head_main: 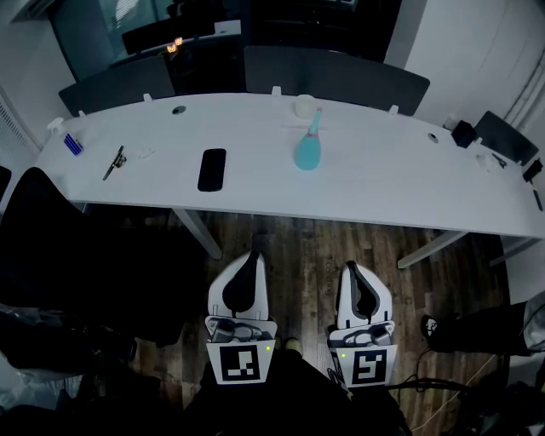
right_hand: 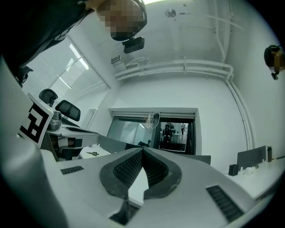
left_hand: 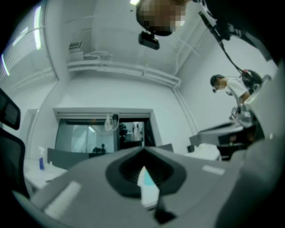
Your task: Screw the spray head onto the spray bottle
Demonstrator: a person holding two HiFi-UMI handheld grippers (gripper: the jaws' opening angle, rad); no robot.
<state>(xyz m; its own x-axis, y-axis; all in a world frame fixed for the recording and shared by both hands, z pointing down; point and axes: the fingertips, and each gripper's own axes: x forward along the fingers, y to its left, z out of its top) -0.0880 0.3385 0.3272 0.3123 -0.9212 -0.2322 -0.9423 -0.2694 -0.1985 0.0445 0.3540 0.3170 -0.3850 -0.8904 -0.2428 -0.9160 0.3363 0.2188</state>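
Teal spray bottle (head_main: 306,155) upright on table (head_main: 383,174), spray head (head_main: 316,119) apparently on top, tightness unreadable; left claw (head_main: 252,255) and right claw (head_main: 352,267) closed together, empty, well apart from it.

Head view is a mixed bag: the white tabletop (head_main: 358,183) is bright and evenly lit, but the floor (head_main: 298,247) under it goes dim and the bottom corners are nearly black. Heavy fisheye too, so the tabletop edge bows hard.

Both gripper views are bright, with a ceiling light (left_hand: 133,2) glaring at the top edge and black vignette around the rim. The left one has a bluish cast and its fingers (left_hand: 124,171) look soft. The right one's fingers (right_hand: 127,171) are sharper, ribbing visible, and the window (right_hand: 73,71) adds daylight.
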